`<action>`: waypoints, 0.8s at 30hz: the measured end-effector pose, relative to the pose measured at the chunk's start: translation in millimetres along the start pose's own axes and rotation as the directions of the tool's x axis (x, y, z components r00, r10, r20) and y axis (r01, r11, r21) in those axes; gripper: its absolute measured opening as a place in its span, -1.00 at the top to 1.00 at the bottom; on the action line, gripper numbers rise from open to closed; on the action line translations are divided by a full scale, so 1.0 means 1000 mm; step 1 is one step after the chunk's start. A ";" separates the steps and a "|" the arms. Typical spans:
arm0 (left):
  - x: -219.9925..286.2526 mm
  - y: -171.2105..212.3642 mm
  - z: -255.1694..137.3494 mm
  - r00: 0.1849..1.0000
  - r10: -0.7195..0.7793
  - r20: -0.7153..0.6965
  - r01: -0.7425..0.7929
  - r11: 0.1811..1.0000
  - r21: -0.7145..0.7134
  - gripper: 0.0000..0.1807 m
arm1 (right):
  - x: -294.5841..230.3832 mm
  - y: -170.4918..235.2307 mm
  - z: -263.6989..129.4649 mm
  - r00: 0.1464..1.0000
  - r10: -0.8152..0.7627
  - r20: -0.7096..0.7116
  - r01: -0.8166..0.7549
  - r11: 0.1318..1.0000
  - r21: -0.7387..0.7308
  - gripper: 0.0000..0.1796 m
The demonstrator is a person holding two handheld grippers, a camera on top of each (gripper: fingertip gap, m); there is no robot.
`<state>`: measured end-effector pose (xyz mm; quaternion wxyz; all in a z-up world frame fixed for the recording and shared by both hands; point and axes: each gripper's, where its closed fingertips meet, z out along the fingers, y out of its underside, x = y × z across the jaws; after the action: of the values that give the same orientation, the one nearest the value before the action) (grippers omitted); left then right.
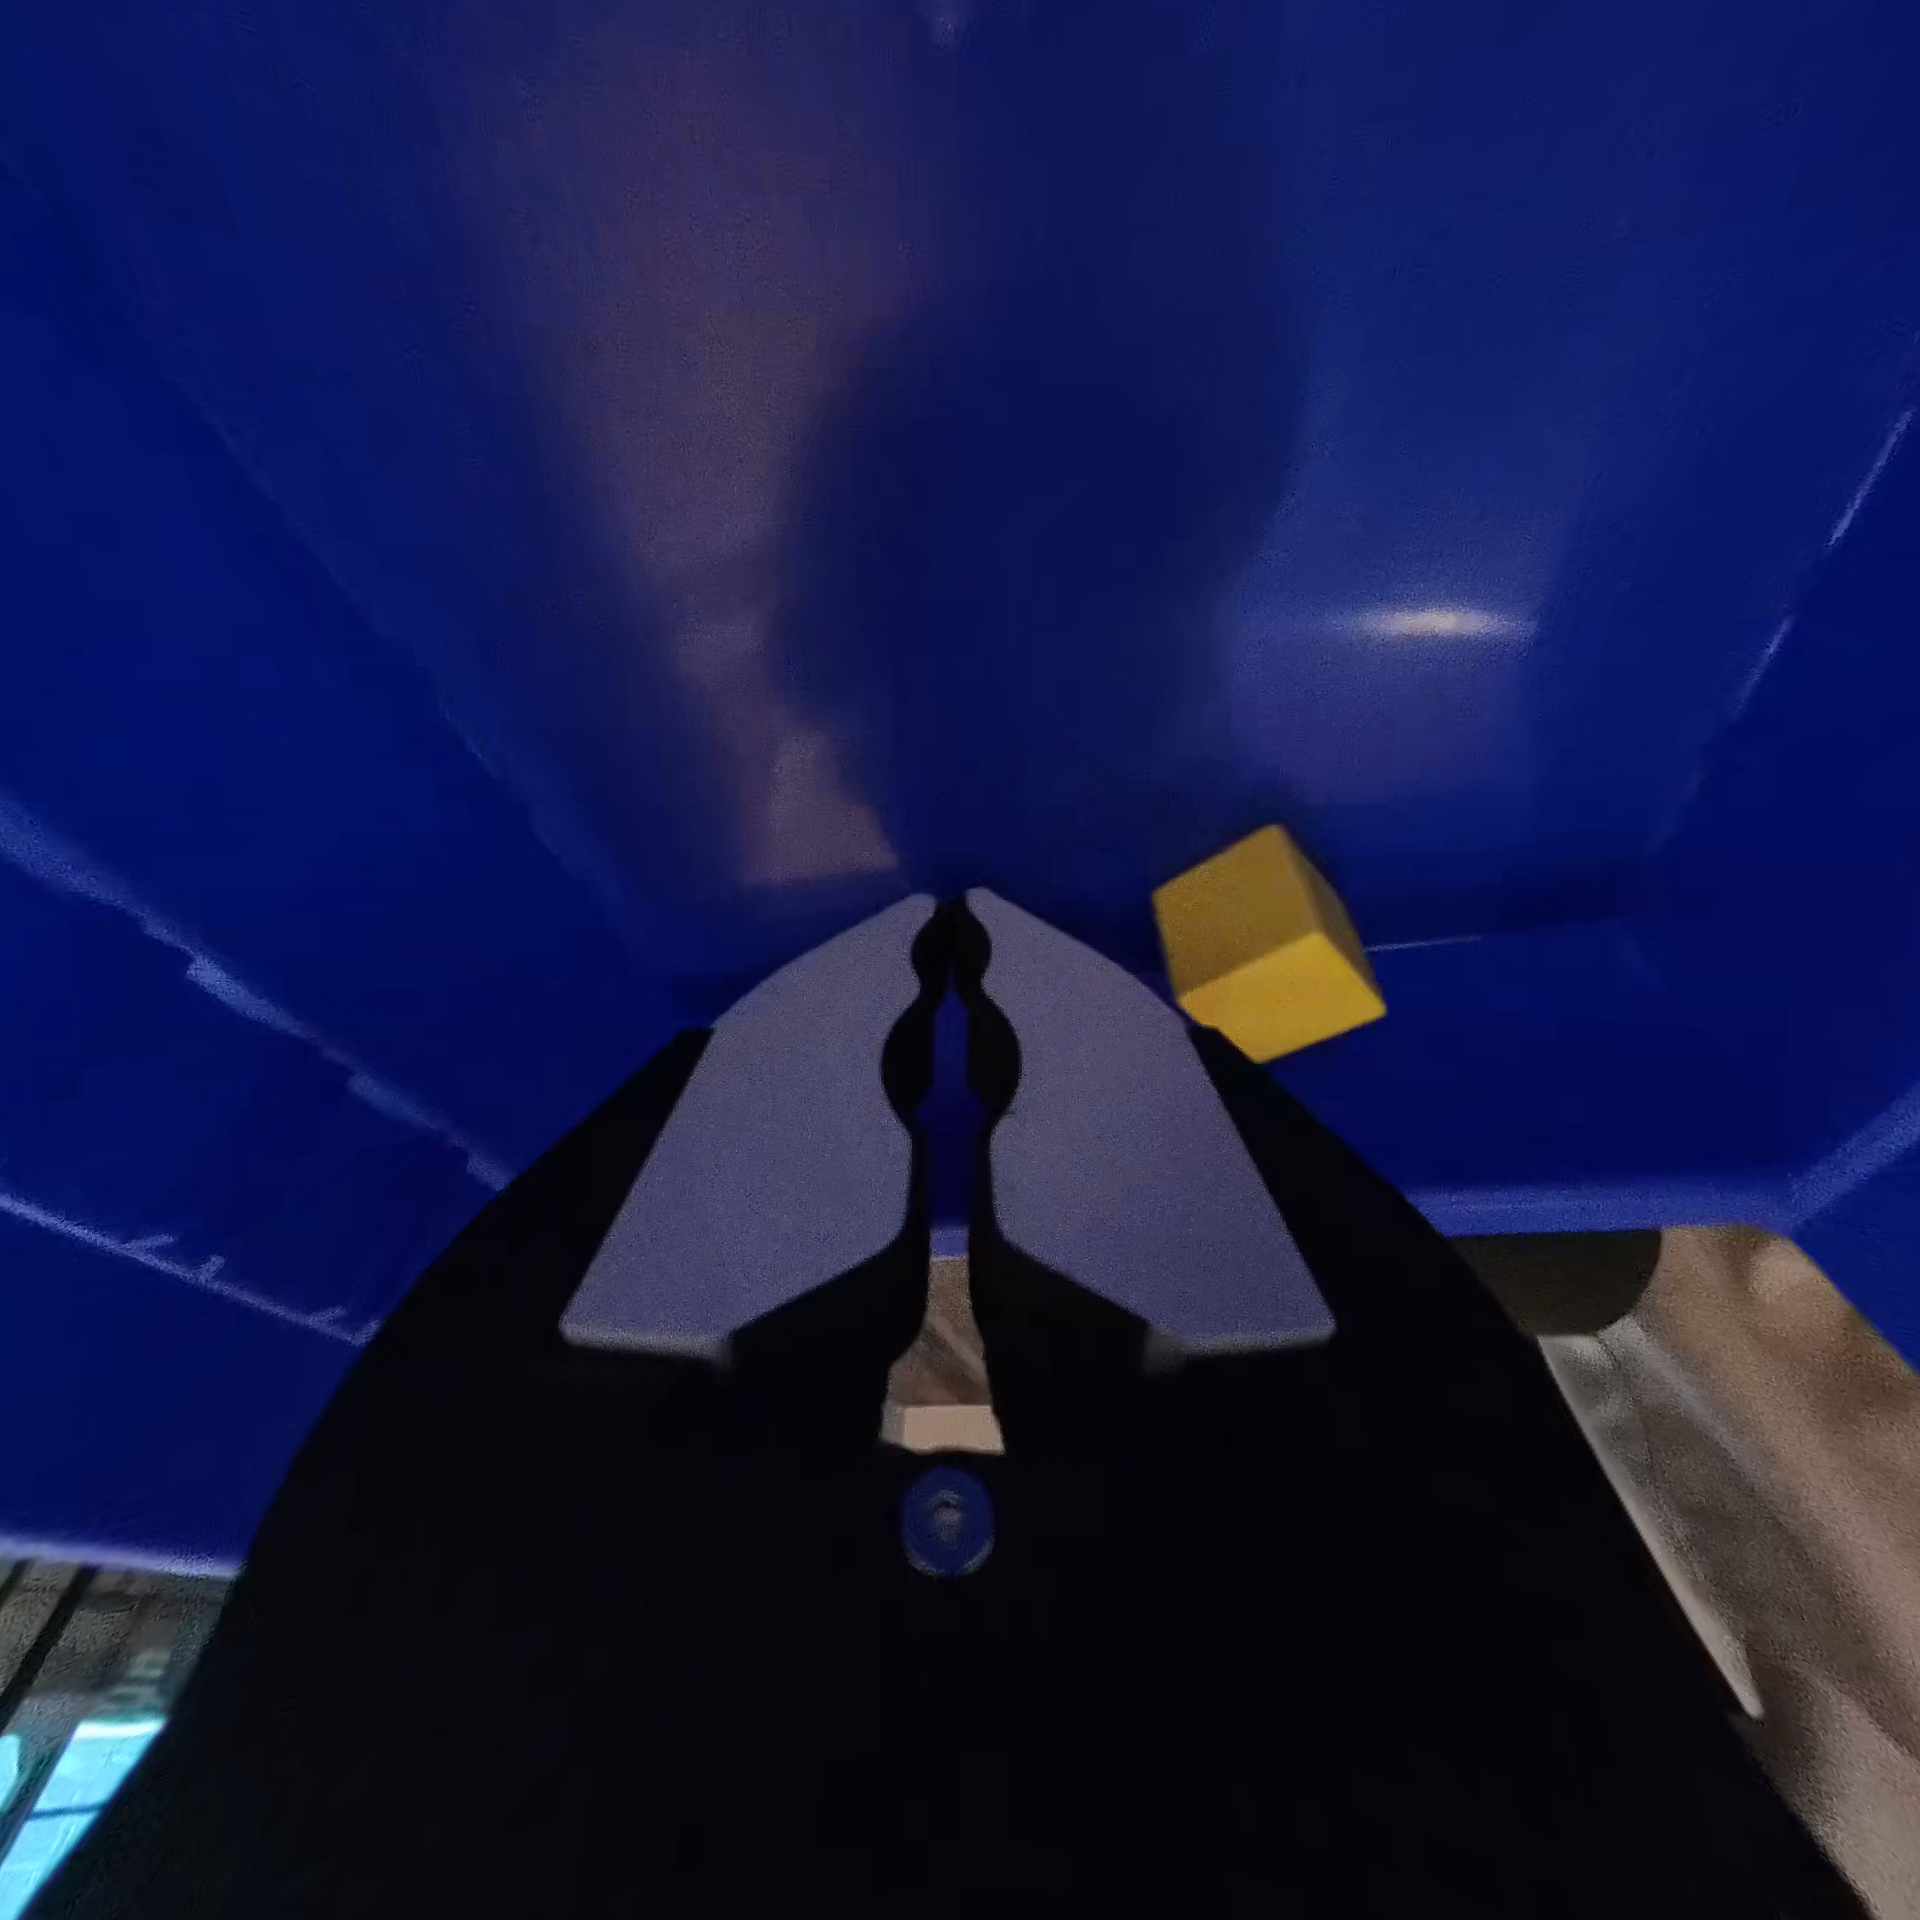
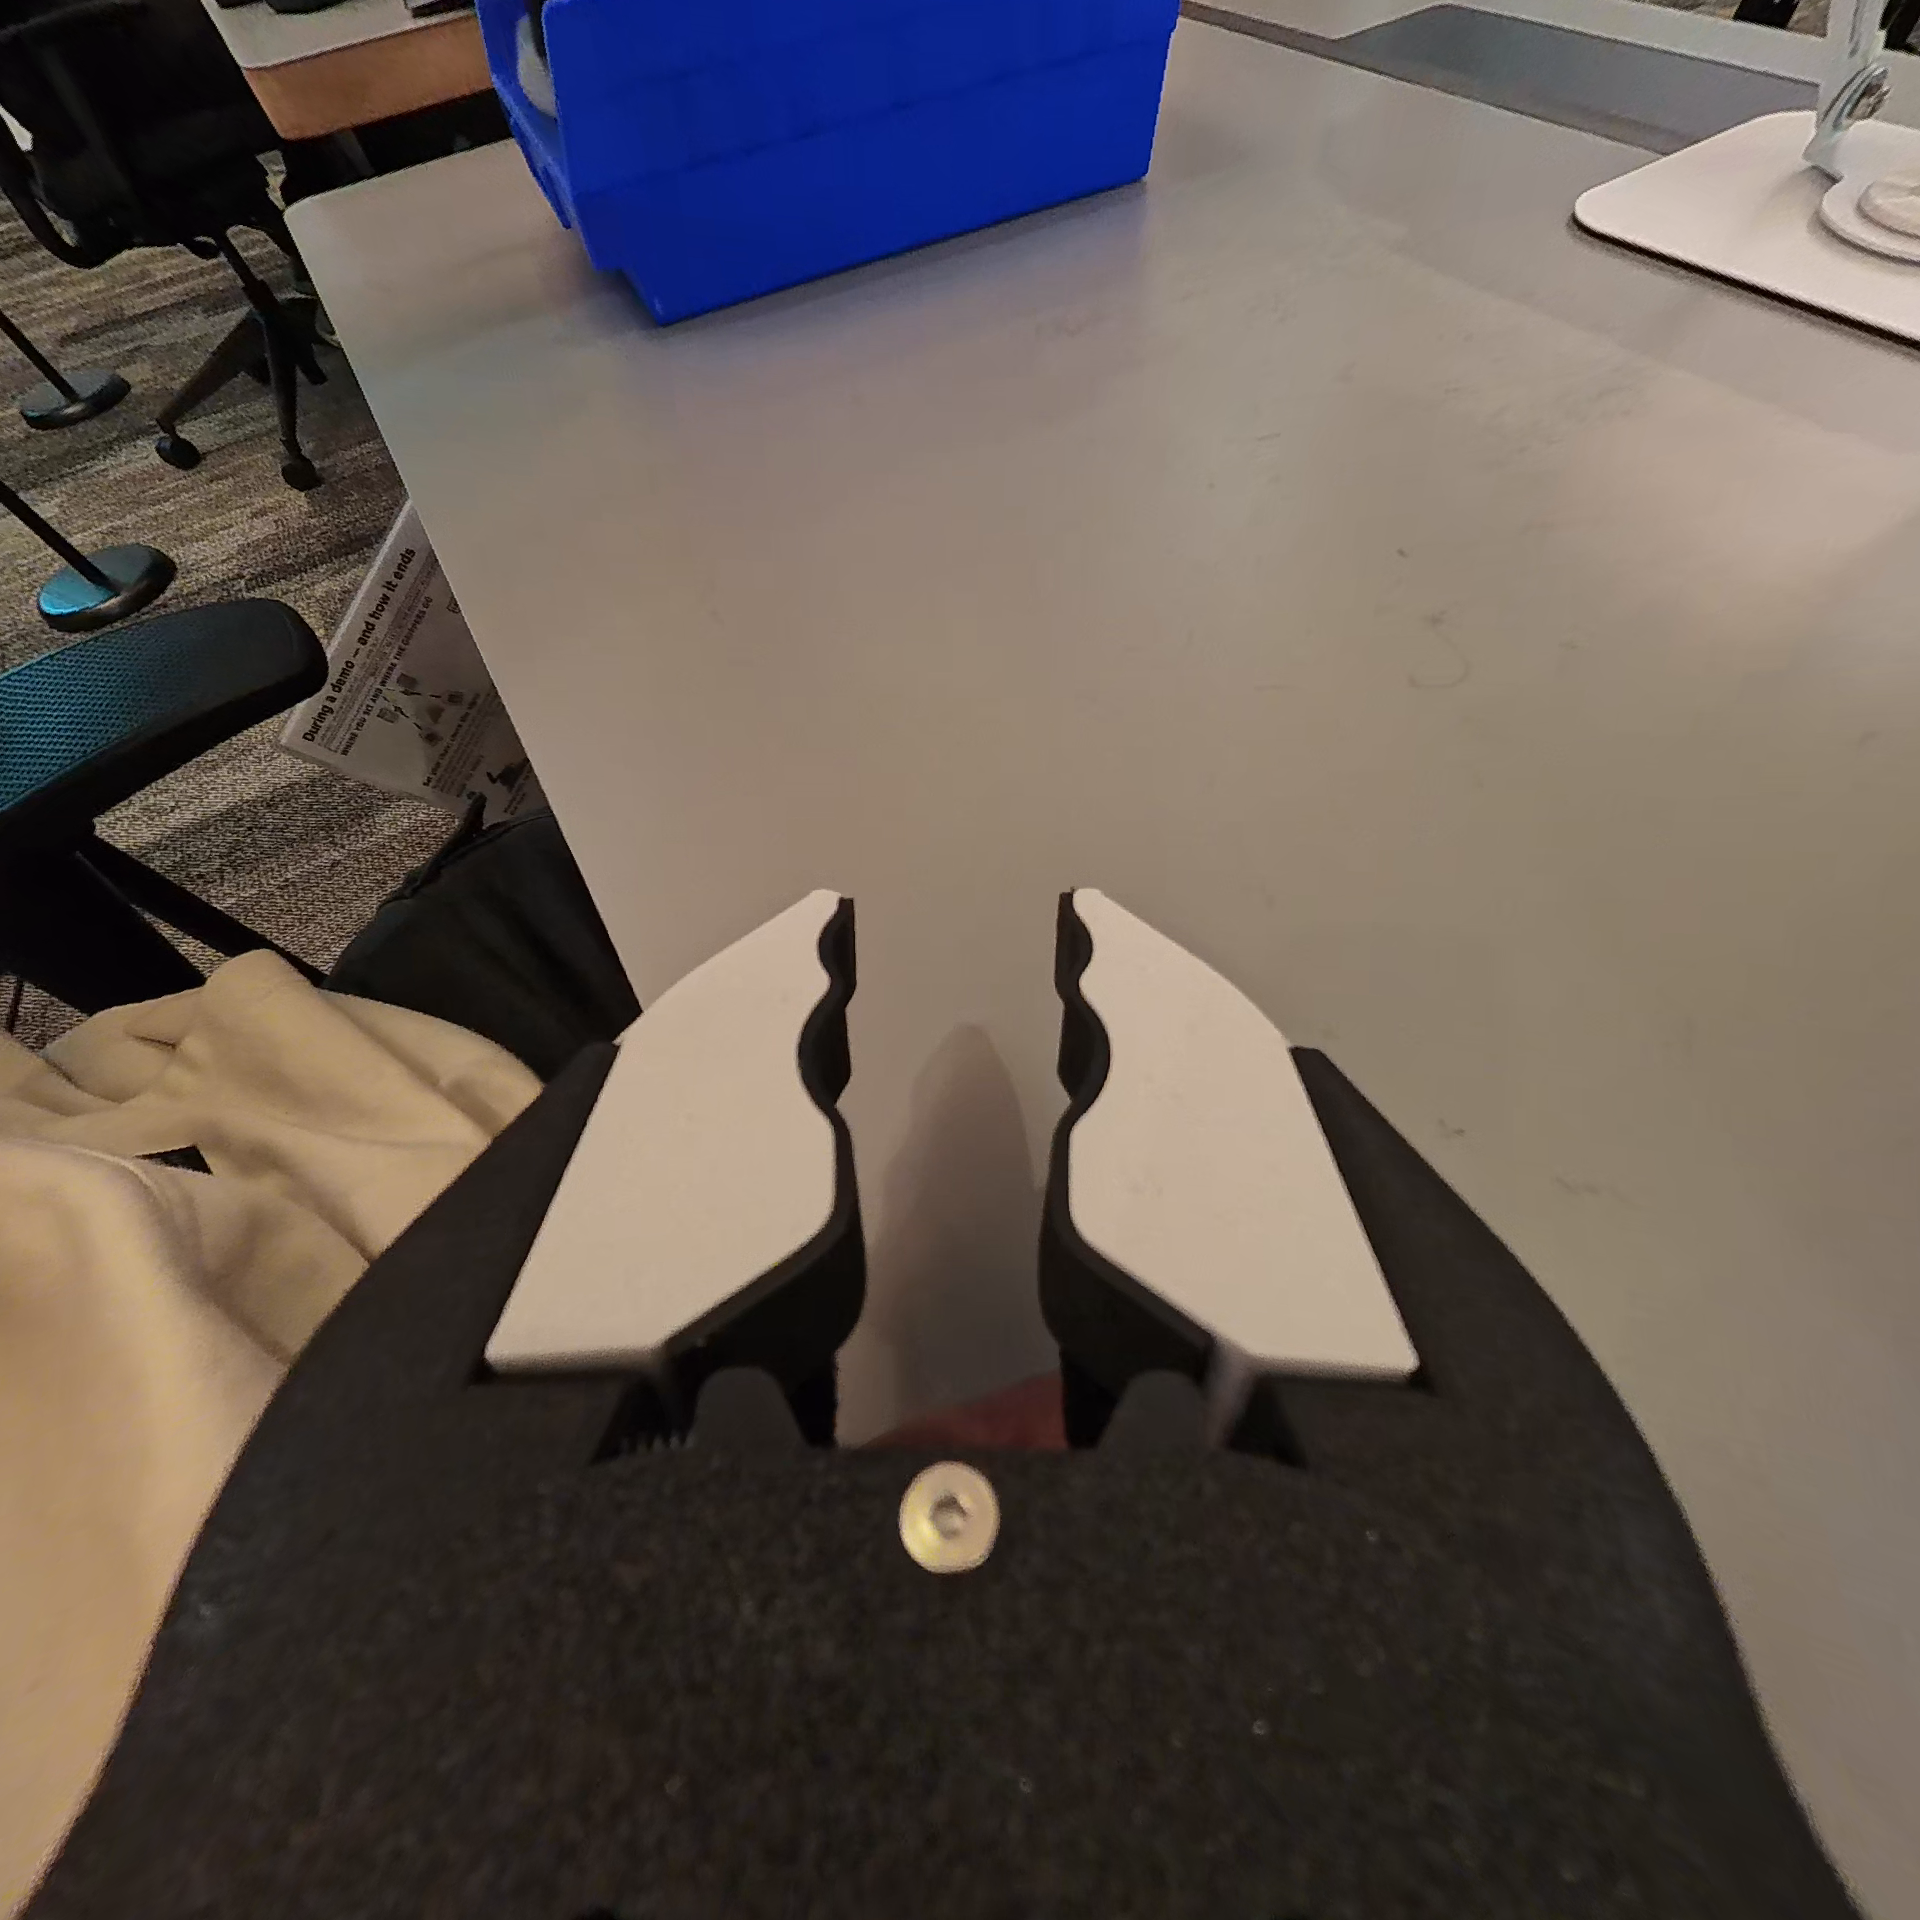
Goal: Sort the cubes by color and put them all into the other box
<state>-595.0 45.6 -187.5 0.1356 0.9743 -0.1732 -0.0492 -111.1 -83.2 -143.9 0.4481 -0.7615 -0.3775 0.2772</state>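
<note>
In the left wrist view my left gripper (image 1: 954, 906) is inside a blue box (image 1: 520, 520), shut with nothing between its fingers, its tips close to the box floor. A yellow cube (image 1: 1262, 940) lies on the box floor just right of the tips, near a wall corner. In the right wrist view my right gripper (image 2: 956, 909) is open and empty, low over the grey table (image 2: 1143, 623) near its front edge. A blue box (image 2: 831, 145) stands at the far end of the table; its inside is hidden.
A white flat base with a stand (image 2: 1766, 229) sits at the table's far right. Office chairs (image 2: 135, 707) and carpet lie left of the table edge. A cream cloth (image 2: 208, 1195) lies by the front left corner. A printed sheet (image 2: 416, 686) hangs off the left edge. My right fingertips sit around 50 cm from my left ones.
</note>
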 end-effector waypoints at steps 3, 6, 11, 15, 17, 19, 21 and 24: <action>0.007 -0.017 -0.009 1.000 0.020 0.015 -0.021 0.996 0.090 1.00 | 0.000 0.000 0.000 1.000 0.000 -0.003 0.000 1.000 -0.003 0.59; 0.017 -0.021 -0.021 0.996 0.083 0.010 -0.084 0.986 0.144 1.00 | 0.000 0.001 0.000 1.000 0.001 -0.003 -0.001 1.000 -0.003 0.59; 0.061 -0.012 -0.040 0.963 0.217 -0.157 -0.182 0.960 0.212 0.69 | 0.001 0.002 0.001 1.000 0.012 0.003 -0.012 1.000 -0.006 0.59; 0.080 -0.004 -0.037 0.937 0.209 -0.280 -0.162 0.970 0.180 0.40 | 0.001 0.003 0.002 1.000 0.010 0.009 -0.010 1.000 -0.017 0.60; 0.083 -0.002 -0.033 0.929 0.182 -0.321 -0.139 0.978 0.154 0.37 | 0.000 0.004 0.003 1.000 0.006 0.011 -0.005 1.000 -0.021 0.60; 0.078 0.000 -0.022 0.945 0.165 -0.283 -0.139 0.984 0.108 0.34 | 0.000 0.004 0.003 1.000 0.002 0.010 -0.002 1.000 -0.024 0.60; 0.072 0.003 -0.009 0.964 0.140 -0.228 -0.132 0.990 0.049 0.41 | 0.000 0.004 0.003 1.000 0.000 0.009 0.001 1.000 -0.025 0.60; 0.067 -0.004 -0.006 0.981 0.109 -0.159 -0.103 0.994 0.047 0.60 | 0.000 0.005 0.003 1.000 -0.001 0.008 0.001 1.000 -0.026 0.60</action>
<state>-530.5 27.4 -186.2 0.1327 0.9669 -0.2141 0.0402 -112.1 -83.4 -149.8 0.4368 -0.7659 -0.3834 0.2750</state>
